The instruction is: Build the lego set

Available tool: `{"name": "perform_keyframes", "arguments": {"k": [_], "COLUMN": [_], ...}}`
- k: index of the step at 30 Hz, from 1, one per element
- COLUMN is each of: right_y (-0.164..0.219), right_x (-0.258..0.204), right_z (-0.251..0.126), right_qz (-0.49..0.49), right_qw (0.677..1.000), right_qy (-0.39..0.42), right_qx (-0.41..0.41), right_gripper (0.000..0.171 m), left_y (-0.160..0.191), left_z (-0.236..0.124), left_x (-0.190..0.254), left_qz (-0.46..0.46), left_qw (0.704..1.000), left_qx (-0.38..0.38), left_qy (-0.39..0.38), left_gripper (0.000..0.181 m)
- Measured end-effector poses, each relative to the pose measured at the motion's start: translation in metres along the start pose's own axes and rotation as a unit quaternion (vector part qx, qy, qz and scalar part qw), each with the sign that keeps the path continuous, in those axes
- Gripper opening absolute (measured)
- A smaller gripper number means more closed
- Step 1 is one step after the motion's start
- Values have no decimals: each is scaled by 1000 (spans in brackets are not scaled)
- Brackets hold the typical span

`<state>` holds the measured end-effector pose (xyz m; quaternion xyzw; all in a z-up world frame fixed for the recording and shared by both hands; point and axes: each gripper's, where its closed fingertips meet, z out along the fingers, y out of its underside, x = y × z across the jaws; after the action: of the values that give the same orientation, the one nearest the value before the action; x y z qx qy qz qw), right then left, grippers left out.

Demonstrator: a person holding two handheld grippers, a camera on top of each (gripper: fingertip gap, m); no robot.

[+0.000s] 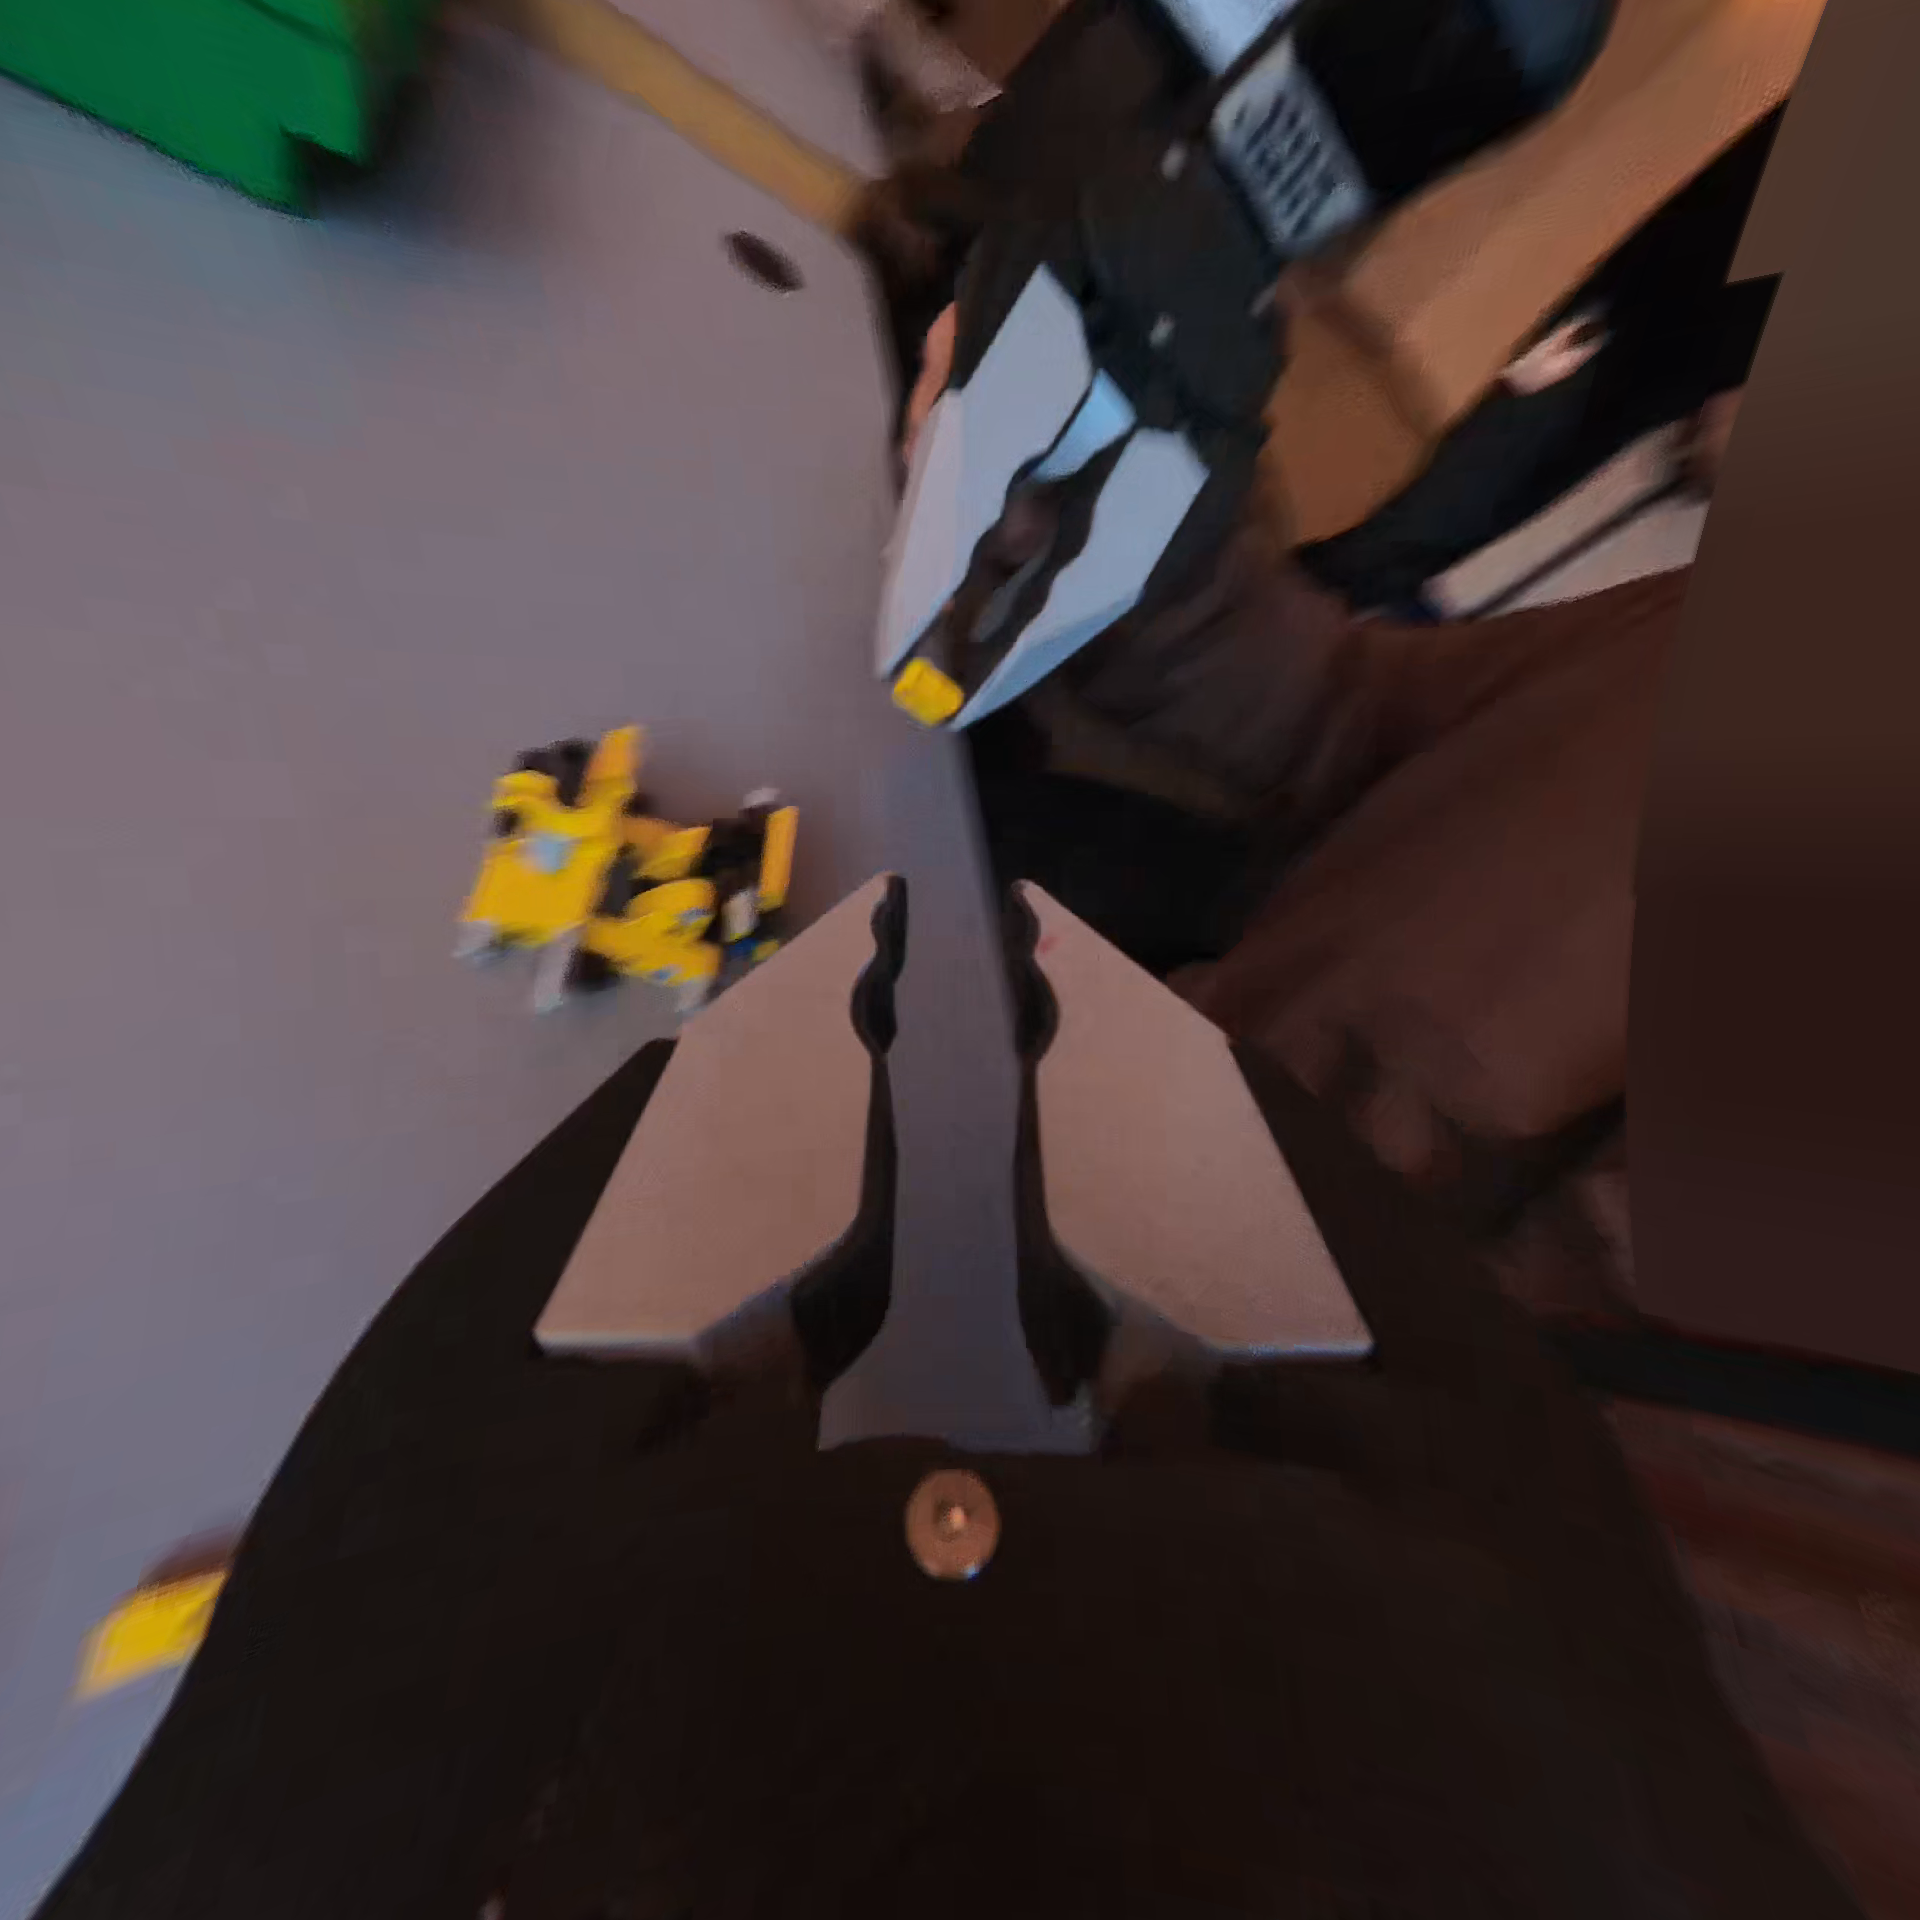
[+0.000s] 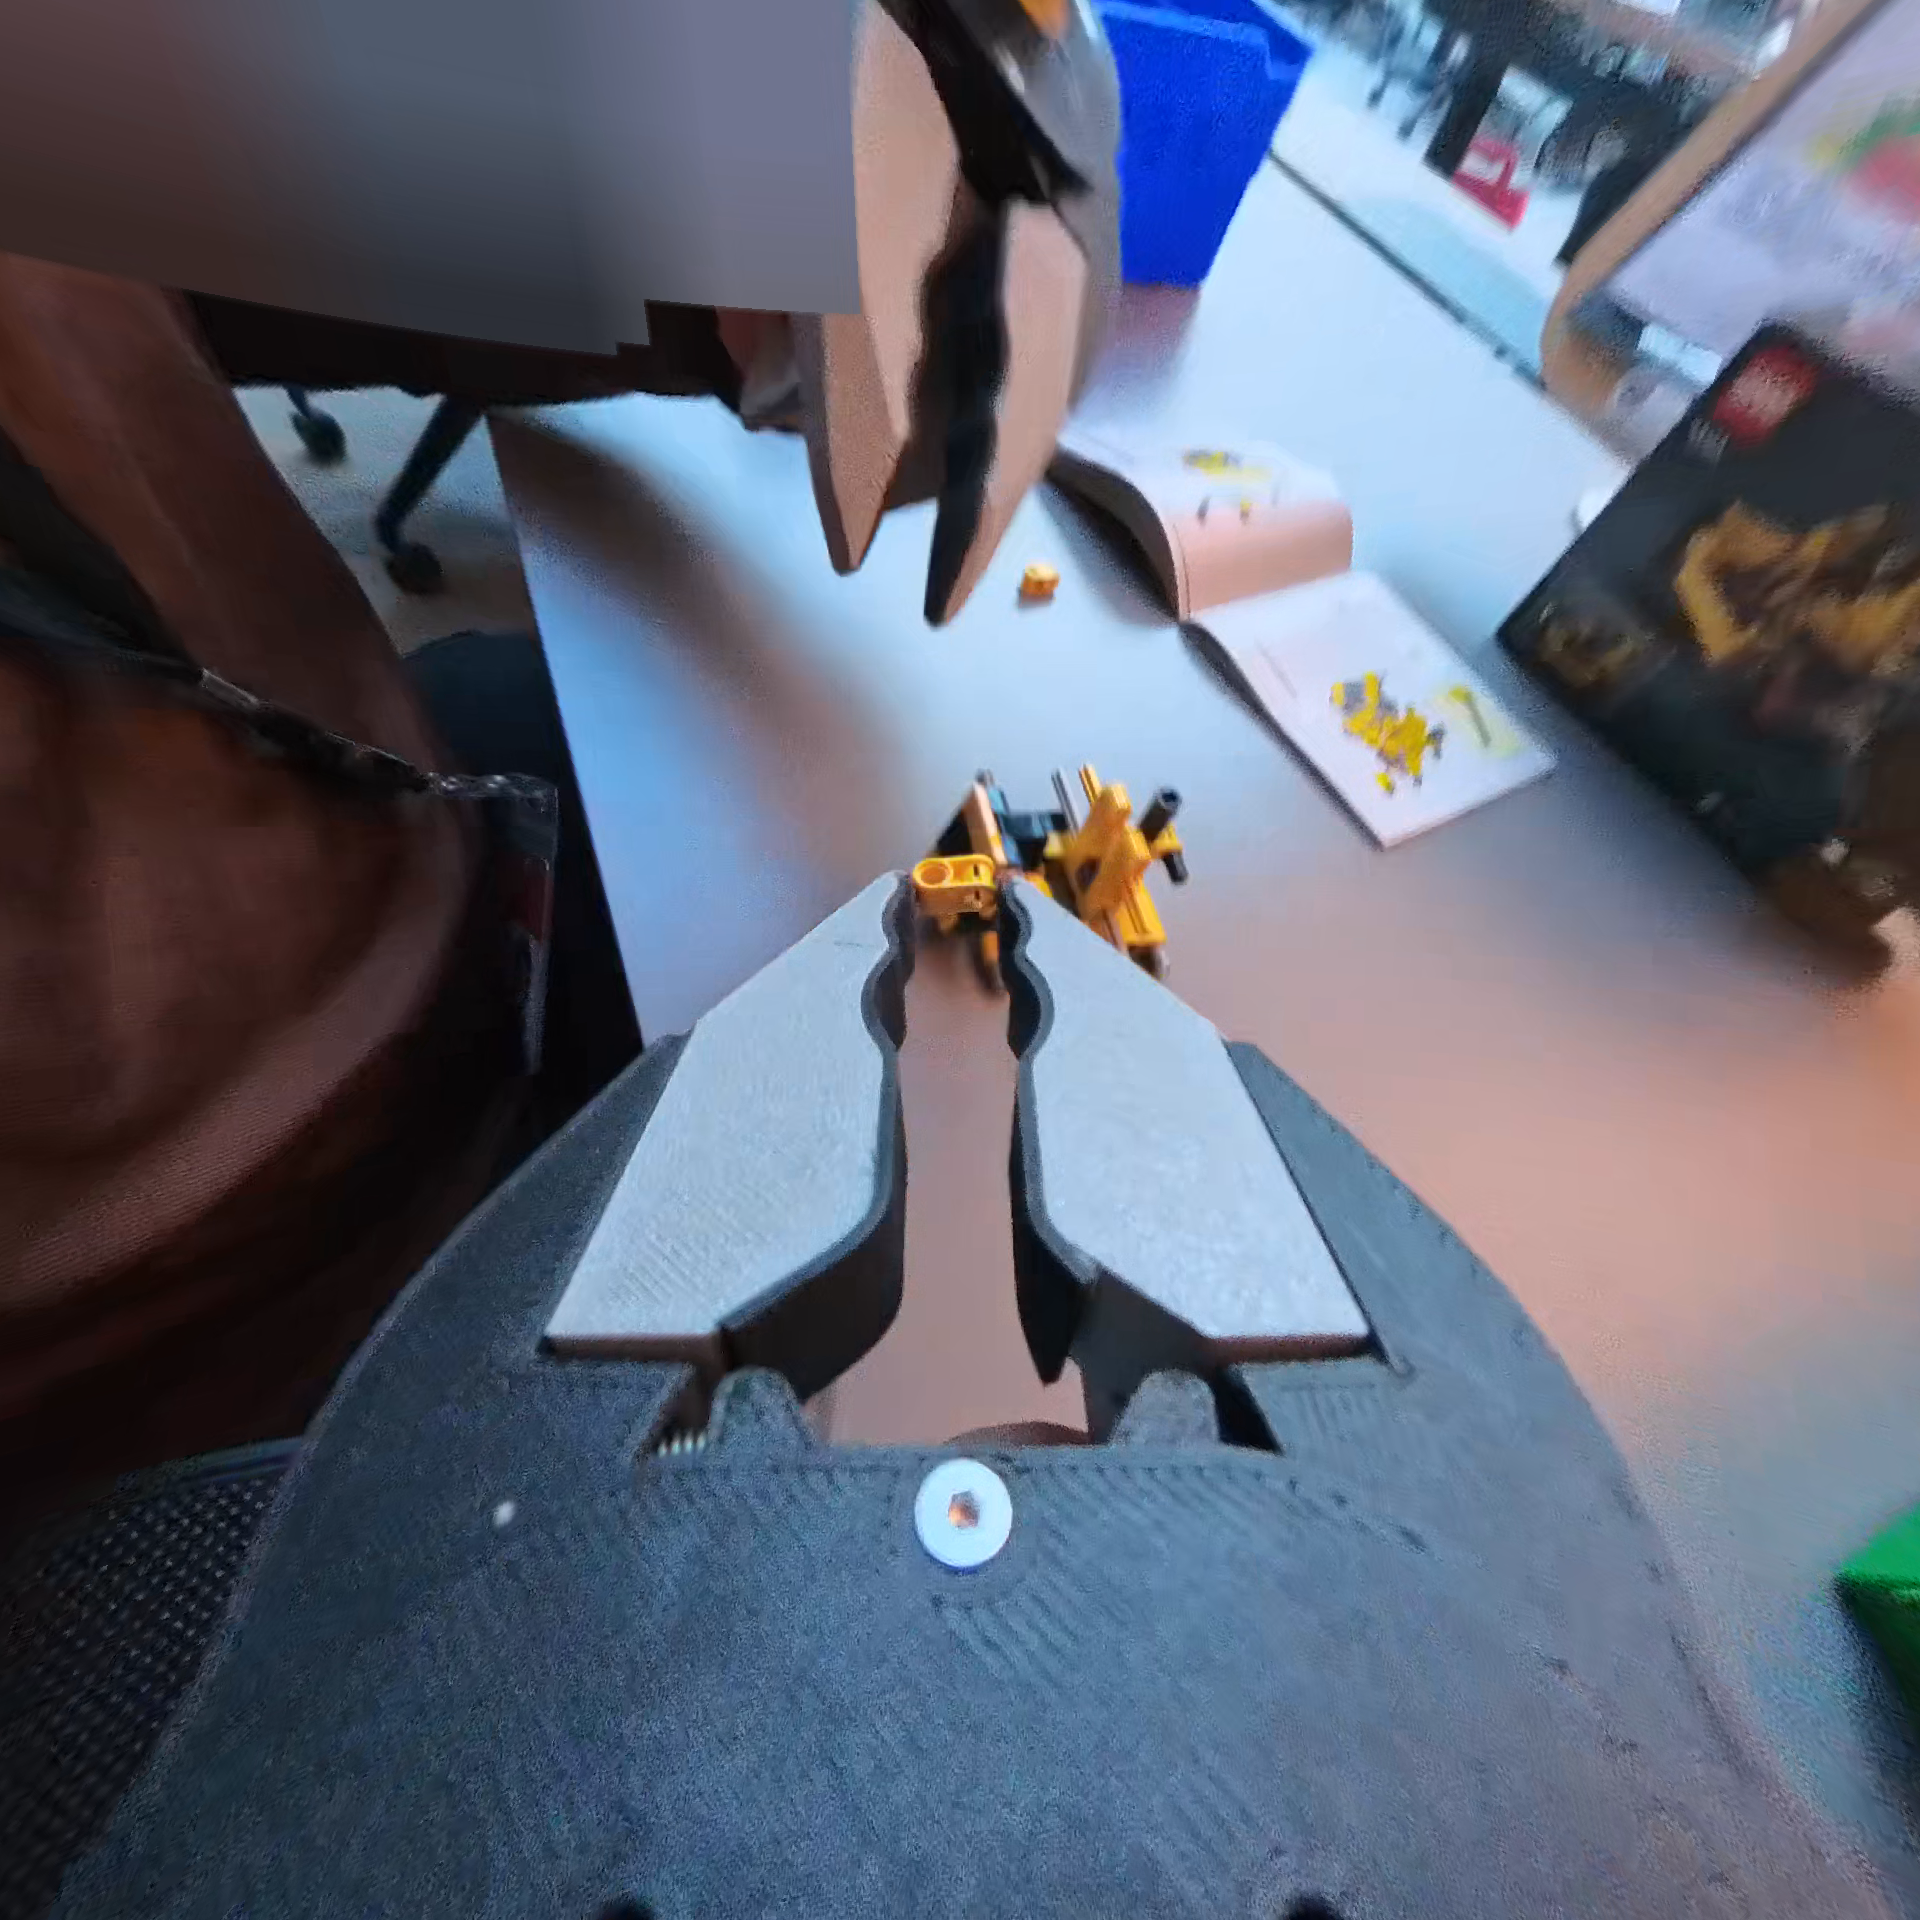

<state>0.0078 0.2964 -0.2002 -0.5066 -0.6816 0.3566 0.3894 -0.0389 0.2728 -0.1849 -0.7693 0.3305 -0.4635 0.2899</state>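
The left tool (image 2: 894,592) hangs empty, jaws narrow, above the grey table (image 2: 1351,1091). The right tool (image 2: 951,896) pinches a small yellow piece (image 2: 951,883); the yellow model (image 2: 1101,862) sits just beyond. Farther right lie an open instruction booklet (image 2: 1351,707) and a dark printed box (image 2: 1745,623).

Beyond my claw I see a blue bin (image 2: 1195,135) on the floor, a green box (image 1: 208,94) on the grey table (image 1: 312,520), and chair casters (image 2: 410,566).
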Motion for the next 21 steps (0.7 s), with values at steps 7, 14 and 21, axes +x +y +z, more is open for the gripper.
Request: {"name": "perform_keyframes", "arguments": {"k": [7,14,21], "right_y": [7,22,27], "right_x": [12,20,12], "right_z": [5,15,27], "right_qz": [89,116,95], "right_qw": [987,983,984], "right_qy": [-118,-141,-148], "right_qx": [72,17,-21], "right_gripper": [12,12,12], "left_y": [17,23,24], "left_z": [2,21,23], "left_x": [-36,-43,-49], "left_qz": [23,49,97], "left_qw": [997,995,988], "left_qx": [-22,-40,-50], "left_qy": [-68,-74,-112], "left_gripper": [14,5,10]}}
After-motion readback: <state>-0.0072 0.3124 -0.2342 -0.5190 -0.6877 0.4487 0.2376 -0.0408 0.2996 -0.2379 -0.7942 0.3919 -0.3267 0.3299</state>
